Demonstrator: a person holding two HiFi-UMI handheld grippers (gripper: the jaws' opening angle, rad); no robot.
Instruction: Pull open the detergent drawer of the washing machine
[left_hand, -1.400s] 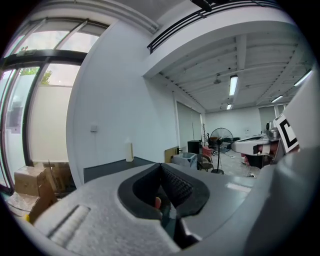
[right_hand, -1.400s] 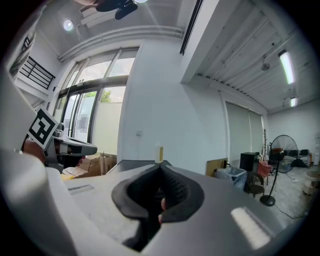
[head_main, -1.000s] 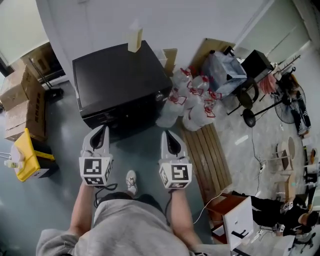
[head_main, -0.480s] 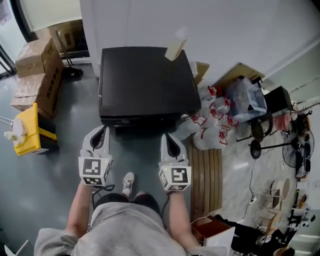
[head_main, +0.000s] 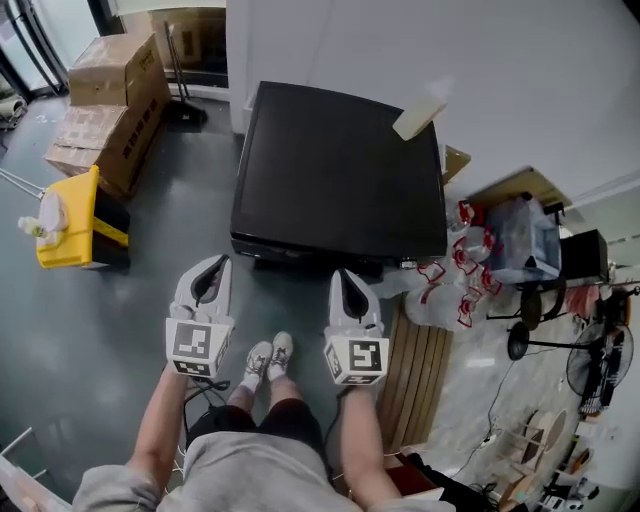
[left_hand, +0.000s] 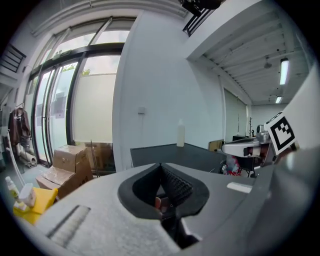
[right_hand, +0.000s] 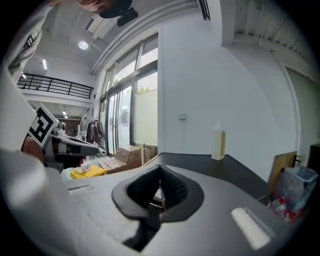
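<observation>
Stood facing the washing machine (head_main: 340, 170), a black box against the white wall, with a pale bottle (head_main: 420, 110) on its top near the back. Held the left gripper (head_main: 210, 272) and the right gripper (head_main: 347, 278) side by side over the floor, just short of the machine's front edge and touching nothing. Had both pairs of jaws closed, pads together, with nothing between them, as read in the two gripper views. Pointed both roughly level, looking across the machine's top toward the wall.

Could not make out the detergent drawer itself: saw the front face only edge-on from the head view and not at all from the gripper views. Saw nothing jutting from that front edge, so judged the drawer not yet pulled.

Judged the task barely begun, with only the approach under way. Reckoned nearly everything left: lowering a gripper to the front panel, parting its jaws, finding the drawer's grip, closing on it and drawing it straight out.

Noted cardboard boxes (head_main: 110, 90) and a yellow bin (head_main: 70, 220) to the left, and bagged goods (head_main: 445, 290) to the right, all well clear of the pull path.
</observation>
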